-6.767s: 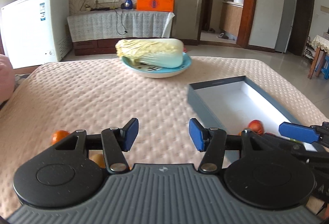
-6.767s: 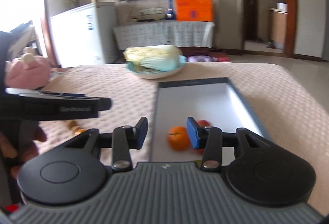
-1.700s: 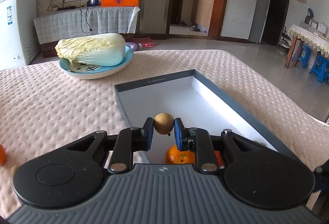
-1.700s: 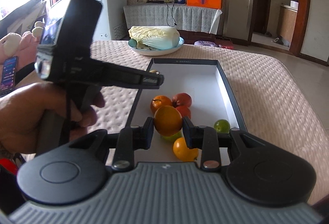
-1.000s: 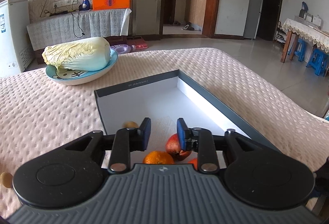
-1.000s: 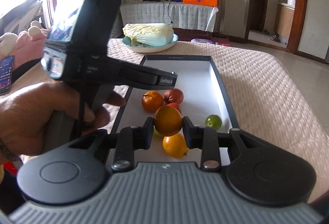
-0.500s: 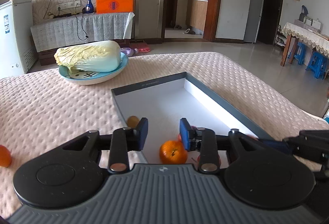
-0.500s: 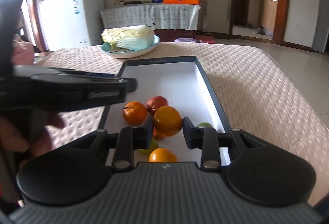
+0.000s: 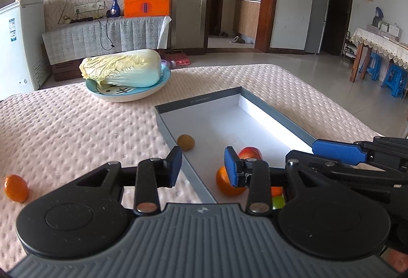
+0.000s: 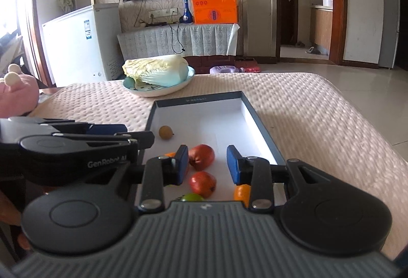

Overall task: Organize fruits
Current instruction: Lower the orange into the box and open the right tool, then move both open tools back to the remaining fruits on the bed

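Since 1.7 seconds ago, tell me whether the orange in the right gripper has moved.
Yes. The right gripper is open and empty; an orange lies in the grey box, low by the right finger.

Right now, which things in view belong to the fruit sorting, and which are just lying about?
Job:
box
brown fruit
red fruits
loose orange on the cover
left gripper
right gripper

Lying about:
cabbage
plate
pink plush toy

Two hand-held grippers are showing, the left (image 9: 203, 167) and the right (image 10: 207, 164), both gaping with nothing between their fingers. One box (image 10: 260, 128) is holding two red fruits (image 10: 201, 153), at least two oranges (image 9: 227, 182), one green fruit (image 10: 192, 197) and one small brown fruit (image 10: 165, 131). One more orange fruit (image 9: 15, 188) is lying outside, and one cabbage (image 9: 122, 71) is sitting on one plate (image 9: 163, 81).
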